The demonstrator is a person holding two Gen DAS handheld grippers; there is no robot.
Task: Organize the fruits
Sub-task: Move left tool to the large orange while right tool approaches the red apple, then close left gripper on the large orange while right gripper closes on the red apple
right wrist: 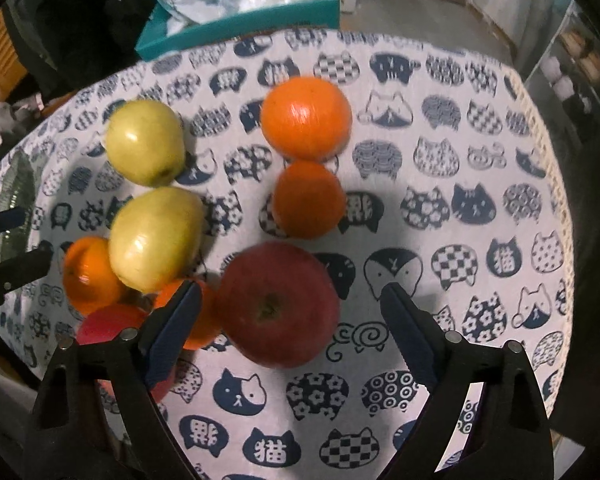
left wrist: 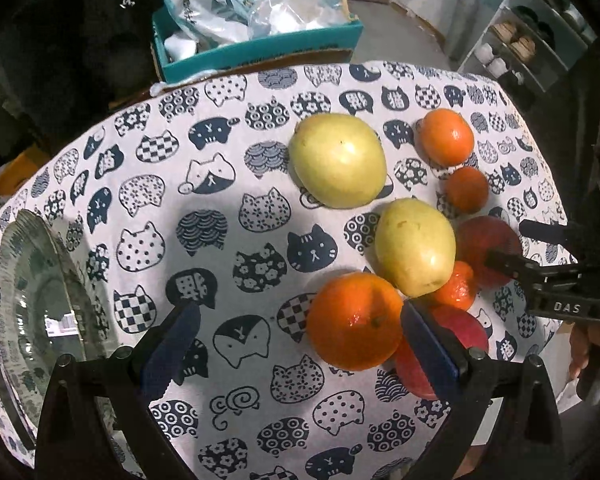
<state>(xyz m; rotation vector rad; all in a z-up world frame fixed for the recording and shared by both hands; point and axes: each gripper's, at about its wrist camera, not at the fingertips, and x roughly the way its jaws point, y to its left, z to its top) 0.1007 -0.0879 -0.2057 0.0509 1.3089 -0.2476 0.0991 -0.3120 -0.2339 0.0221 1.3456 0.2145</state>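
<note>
Lived-in home room, dining or storage corner. Round table [left wrist: 228, 128] under cat-print tablecloth [right wrist: 440, 208]; ribbed glass plate [left wrist: 32, 292] at table edge. Behind it teal cardboard box [left wrist: 260, 46] stuffed with plastic bags [left wrist: 296, 10]. White open shelf rack [left wrist: 528, 40] with cups and bowls by wall; bare grey floor, peeling wall paint

Both wrist fisheyes look steeply down, close over the cat-print tablecloth [left wrist: 228, 208], left view nearer the glass plate [left wrist: 32, 300], right view over the red apple [right wrist: 278, 304]; both share the fruit cluster and teal box [right wrist: 236, 28].
</note>
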